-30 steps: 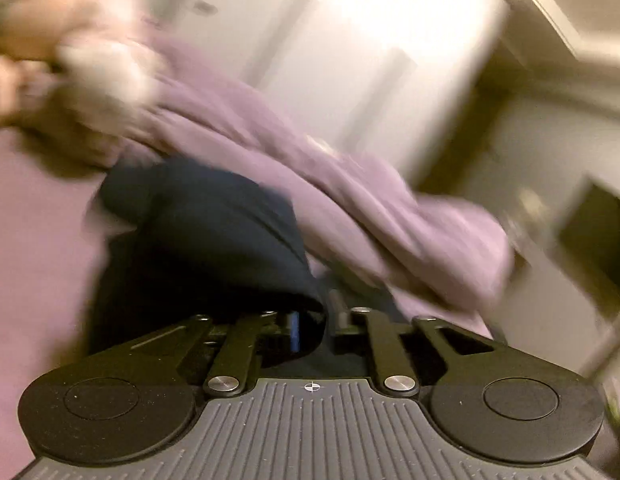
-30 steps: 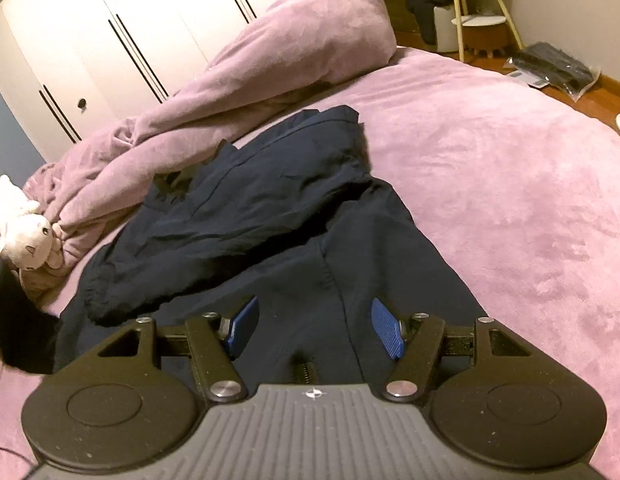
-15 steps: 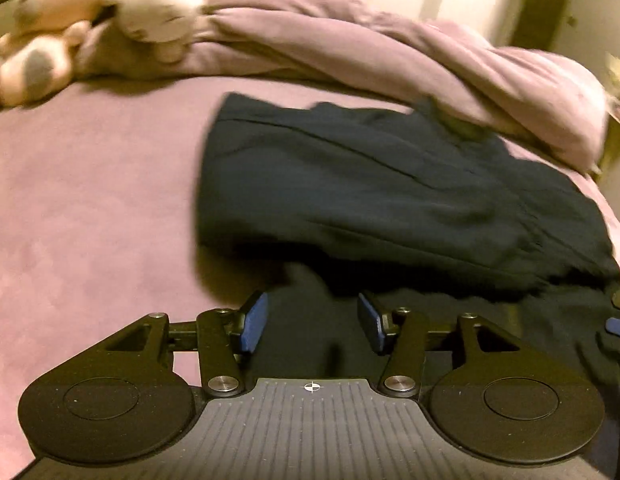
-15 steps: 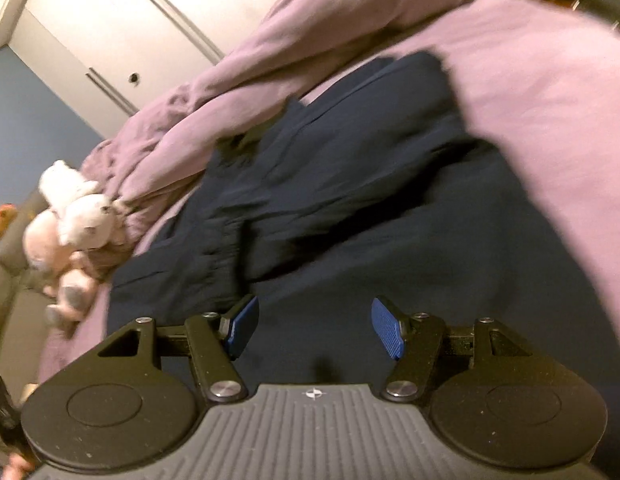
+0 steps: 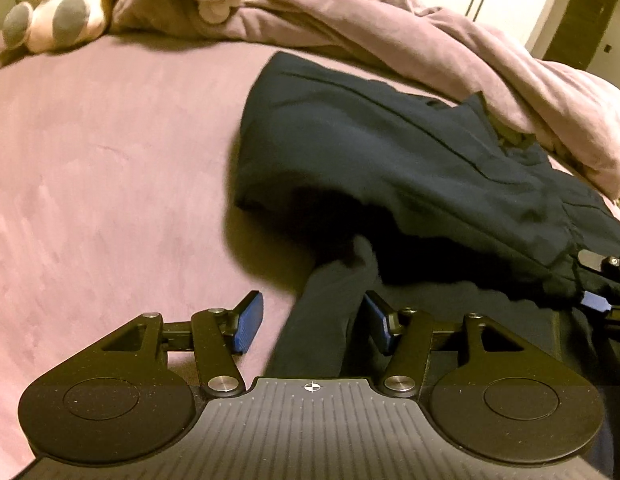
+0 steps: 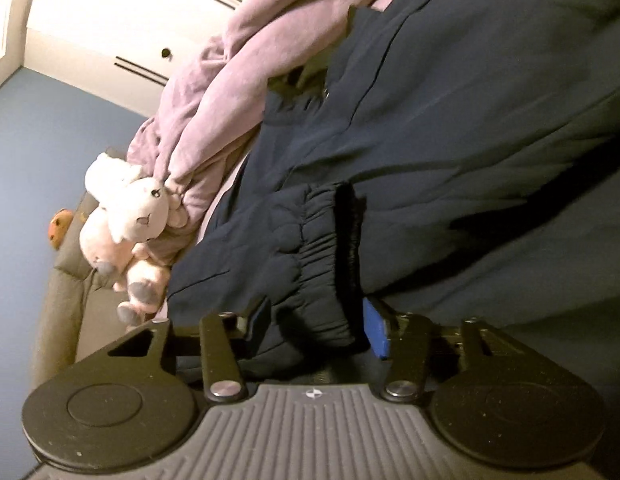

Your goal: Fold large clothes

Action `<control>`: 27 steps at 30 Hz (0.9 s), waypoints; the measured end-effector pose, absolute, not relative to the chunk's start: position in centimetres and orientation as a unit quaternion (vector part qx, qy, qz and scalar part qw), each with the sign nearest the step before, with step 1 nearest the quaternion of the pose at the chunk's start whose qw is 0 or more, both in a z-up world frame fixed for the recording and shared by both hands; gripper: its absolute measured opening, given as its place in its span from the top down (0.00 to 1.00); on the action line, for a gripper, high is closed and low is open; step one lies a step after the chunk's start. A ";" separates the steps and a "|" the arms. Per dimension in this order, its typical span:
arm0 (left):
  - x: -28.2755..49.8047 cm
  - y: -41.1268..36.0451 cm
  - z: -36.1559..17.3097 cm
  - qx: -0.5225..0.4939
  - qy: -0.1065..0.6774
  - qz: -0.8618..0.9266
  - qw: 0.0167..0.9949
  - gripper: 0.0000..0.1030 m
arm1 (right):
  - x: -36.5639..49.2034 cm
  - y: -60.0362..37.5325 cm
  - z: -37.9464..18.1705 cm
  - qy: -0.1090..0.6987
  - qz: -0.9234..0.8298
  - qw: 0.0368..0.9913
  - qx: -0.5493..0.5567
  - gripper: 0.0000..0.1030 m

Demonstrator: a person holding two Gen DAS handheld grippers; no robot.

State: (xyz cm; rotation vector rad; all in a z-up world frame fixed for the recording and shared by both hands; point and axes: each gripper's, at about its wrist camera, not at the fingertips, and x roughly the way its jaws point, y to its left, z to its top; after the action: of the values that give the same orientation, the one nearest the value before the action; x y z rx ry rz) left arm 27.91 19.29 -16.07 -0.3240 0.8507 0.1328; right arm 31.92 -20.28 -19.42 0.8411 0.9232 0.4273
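Left gripper (image 5: 310,322): opening, dark navy fabric garment (image 5: 409,160) strip between pads, ungripped | Right gripper (image 6: 317,324): closing around its elastic cuff (image 6: 329,240), beside plush toy (image 6: 126,224).

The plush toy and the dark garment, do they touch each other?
Apart. The left wrist view shows bare pink bedcover between the plush toy and the dark garment.

Matt navy cloth jacket (image 5: 389,152), fuzzy mauve bedcover (image 5: 110,160), plush toy (image 5: 62,12)
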 end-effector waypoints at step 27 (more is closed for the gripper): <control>32.6 15.8 -15.6 -0.099 0.417 0.071 0.901 0.35 | 30.2 -32.7 -14.1 0.349 0.079 0.856 0.373 0.47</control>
State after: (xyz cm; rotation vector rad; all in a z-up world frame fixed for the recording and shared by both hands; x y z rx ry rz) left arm 32.58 15.78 -15.56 -0.2046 0.8634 0.1460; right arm 30.17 -32.72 -14.08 0.7839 0.7342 0.1667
